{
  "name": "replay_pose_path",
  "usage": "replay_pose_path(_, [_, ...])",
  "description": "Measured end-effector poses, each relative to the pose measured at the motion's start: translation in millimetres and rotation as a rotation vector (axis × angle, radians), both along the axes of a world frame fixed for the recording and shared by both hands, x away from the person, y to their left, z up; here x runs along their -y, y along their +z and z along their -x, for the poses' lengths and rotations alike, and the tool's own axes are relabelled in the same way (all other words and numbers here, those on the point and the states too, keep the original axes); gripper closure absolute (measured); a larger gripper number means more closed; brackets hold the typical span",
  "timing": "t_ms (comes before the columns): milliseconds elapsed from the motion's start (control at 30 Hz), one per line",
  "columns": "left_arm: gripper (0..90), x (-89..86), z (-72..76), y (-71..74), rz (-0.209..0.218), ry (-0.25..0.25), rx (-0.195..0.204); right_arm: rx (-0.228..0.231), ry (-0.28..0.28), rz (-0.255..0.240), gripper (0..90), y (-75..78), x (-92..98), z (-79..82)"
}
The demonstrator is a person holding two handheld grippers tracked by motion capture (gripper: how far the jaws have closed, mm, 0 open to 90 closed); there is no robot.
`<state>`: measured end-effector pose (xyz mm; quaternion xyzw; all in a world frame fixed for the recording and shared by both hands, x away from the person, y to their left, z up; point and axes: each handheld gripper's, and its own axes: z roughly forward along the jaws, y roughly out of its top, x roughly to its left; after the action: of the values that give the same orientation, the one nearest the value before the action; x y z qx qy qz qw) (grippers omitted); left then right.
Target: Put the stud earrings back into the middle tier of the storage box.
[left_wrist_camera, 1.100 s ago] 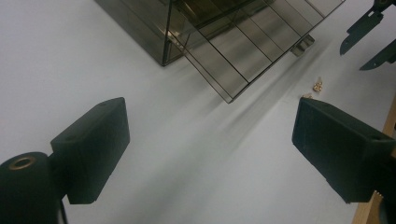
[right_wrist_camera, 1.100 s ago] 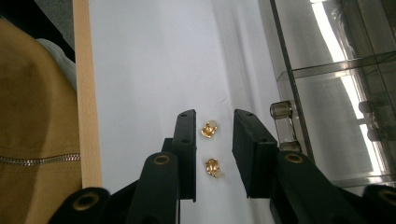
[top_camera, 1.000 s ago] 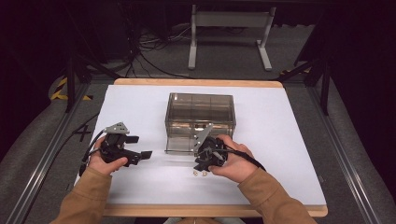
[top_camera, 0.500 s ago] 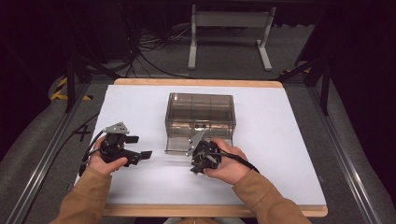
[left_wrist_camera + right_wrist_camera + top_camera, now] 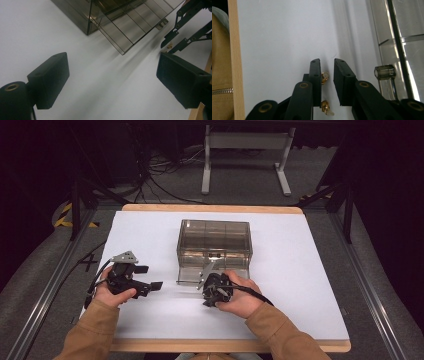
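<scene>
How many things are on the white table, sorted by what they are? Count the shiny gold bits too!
Smoky see-through box with its drawer pulled out: 1
Little gold pieces: 2
Black tools, left tool and right tool: 2
Total: 5

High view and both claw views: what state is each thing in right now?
Smoked clear box: drawer pulled out toward the person.
Two gold earrings: lying on the white table, between the jaws, ungripped.
Right claw: jaws narrowed, have just been closing.
Left claw: open wide, holding nothing.
</scene>
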<state>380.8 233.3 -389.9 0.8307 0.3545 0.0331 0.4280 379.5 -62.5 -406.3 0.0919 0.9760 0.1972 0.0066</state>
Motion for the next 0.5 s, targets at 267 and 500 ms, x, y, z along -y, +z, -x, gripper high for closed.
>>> replay_pose_path(267, [11.6,0.0,0.0,0.0,0.0,0.001,-0.001,-0.006,0.002,0.01,80.9,-3.3,-1.1,-0.6])
replay_pose_path(500, [11.6,0.0,0.0,0.1,0.0,0.0,0.0,-0.008,0.0,0.026,85.0,-5.0,-1.6,-0.8])
